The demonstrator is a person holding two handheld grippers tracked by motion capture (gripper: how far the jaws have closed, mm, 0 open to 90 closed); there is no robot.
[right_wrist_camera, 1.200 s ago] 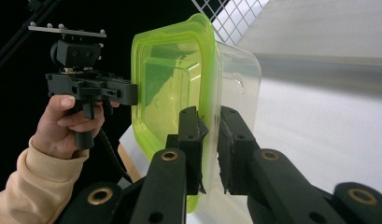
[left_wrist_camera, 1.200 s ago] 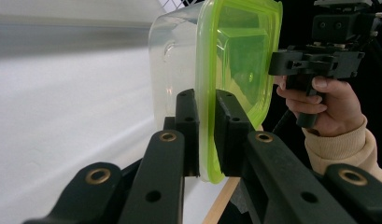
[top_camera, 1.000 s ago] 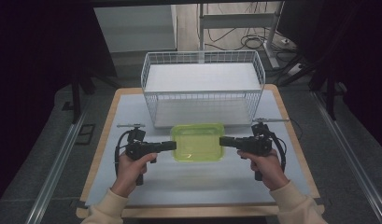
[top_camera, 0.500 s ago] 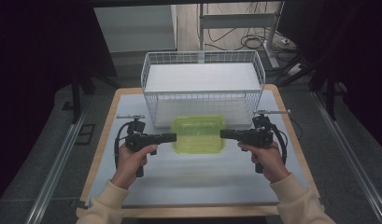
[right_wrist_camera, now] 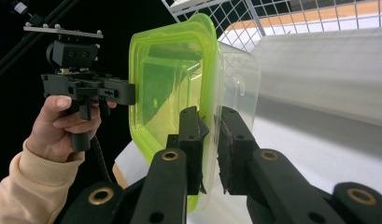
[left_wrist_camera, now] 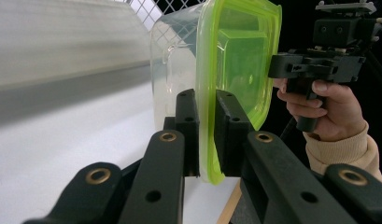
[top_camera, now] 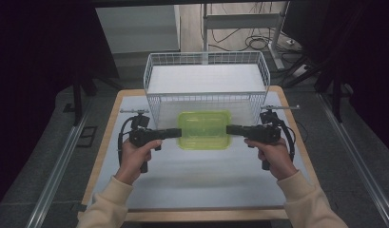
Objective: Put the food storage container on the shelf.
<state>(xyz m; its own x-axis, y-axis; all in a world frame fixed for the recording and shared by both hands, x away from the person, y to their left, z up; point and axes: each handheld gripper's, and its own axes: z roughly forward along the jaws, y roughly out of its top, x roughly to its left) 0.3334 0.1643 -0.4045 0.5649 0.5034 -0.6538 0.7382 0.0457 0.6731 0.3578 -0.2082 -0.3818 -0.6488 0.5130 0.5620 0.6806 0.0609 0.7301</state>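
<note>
You hold a clear plastic food container with a translucent lime-green lid [top_camera: 204, 129] between your two grippers, one at each short end. In the high view it sits just in front of the white wire mesh basket [top_camera: 206, 71], overlapping the basket's near wall. It looks lifted off the white table top [top_camera: 201, 175], though from above I can't say that for certain.

Your left gripper [top_camera: 175, 133] comes in from the left, its jaws clamped on the lid's rim at that end. In the left gripper view, that gripper [left_wrist_camera: 206, 133] has its two black jaws pressed to either side of the green rim, with the clear tub on one side and the lid's face on the other.

Your right gripper [top_camera: 231, 129] meets the opposite end, and its jaws are closed on the rim in the same way. In the right gripper view, this gripper [right_wrist_camera: 208, 149] pinches the green edge between its pads, and the container stands on edge in the frame with the wire basket behind it.

Your left hand [top_camera: 135, 154] and right hand [top_camera: 273, 154] each grip a handle, cream sleeves [top_camera: 301, 199] reaching in from the bottom. The wooden-edged table [top_camera: 106, 142] carries the basket at its far side.
</note>
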